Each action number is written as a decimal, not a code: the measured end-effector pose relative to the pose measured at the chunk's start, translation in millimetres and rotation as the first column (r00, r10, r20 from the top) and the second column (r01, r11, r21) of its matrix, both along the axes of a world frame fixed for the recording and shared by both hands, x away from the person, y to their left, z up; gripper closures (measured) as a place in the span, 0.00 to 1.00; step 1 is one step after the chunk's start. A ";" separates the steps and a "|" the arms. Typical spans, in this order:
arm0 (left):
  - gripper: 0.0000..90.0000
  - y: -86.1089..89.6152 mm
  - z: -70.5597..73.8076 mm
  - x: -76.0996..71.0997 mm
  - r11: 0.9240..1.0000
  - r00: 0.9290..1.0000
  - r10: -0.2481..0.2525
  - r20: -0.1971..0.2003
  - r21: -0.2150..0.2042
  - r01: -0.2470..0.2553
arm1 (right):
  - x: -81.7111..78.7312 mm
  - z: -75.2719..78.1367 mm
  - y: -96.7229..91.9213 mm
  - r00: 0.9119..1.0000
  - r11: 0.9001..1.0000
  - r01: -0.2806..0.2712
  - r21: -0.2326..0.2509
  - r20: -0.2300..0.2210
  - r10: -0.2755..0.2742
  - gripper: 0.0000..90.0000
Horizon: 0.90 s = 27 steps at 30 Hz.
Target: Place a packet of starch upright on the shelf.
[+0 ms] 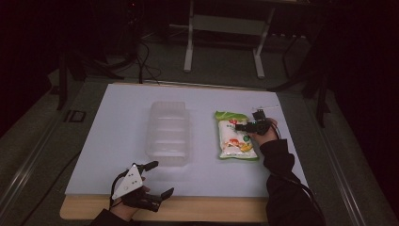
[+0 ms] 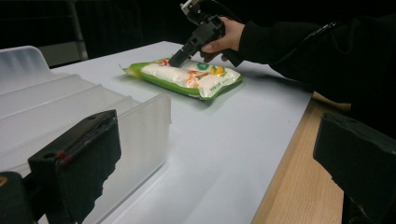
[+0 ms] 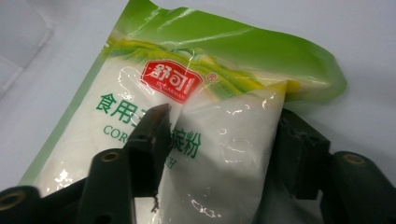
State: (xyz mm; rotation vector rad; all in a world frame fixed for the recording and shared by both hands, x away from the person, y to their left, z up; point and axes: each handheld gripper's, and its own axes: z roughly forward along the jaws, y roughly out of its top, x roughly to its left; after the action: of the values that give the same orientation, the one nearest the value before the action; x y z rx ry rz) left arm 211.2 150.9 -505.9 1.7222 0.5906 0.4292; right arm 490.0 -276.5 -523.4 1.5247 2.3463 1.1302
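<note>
A green and white bag of corn starch (image 1: 236, 136) lies on the white table top (image 1: 117, 141) at the right. My right gripper (image 1: 245, 126) is down on its upper right part. In the right gripper view the two jaws of the right gripper (image 3: 226, 140) press into the bag (image 3: 219, 154) from both sides, and a crease runs up from the left jaw. My left gripper (image 1: 161, 178) rests open at the table's front edge, just in front of a clear plastic container (image 1: 168, 133). In the left gripper view the left gripper (image 2: 217, 168) holds nothing, with the container (image 2: 56, 107) beside its left jaw.
The table top sits on a wooden board (image 1: 211, 209) whose strip shows along the front. Metal table legs (image 1: 188, 47) and cables stand on the dark floor behind. A dark sleeve (image 2: 299, 46) reaches in over the table's right side.
</note>
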 end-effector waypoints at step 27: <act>0.01 0.5 0.0 0.8 1.000 1.000 0.019 0.005 0.002 -0.019 | -46.5 44.2 28.6 0.978 0.991 -0.001 -0.131 0.206 0.028 0.87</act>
State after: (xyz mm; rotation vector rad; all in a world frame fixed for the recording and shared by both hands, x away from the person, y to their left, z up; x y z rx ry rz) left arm 212.0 151.4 -505.9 1.7181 0.6039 0.4479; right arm 443.5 -247.9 -479.2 1.2811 2.2465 1.0597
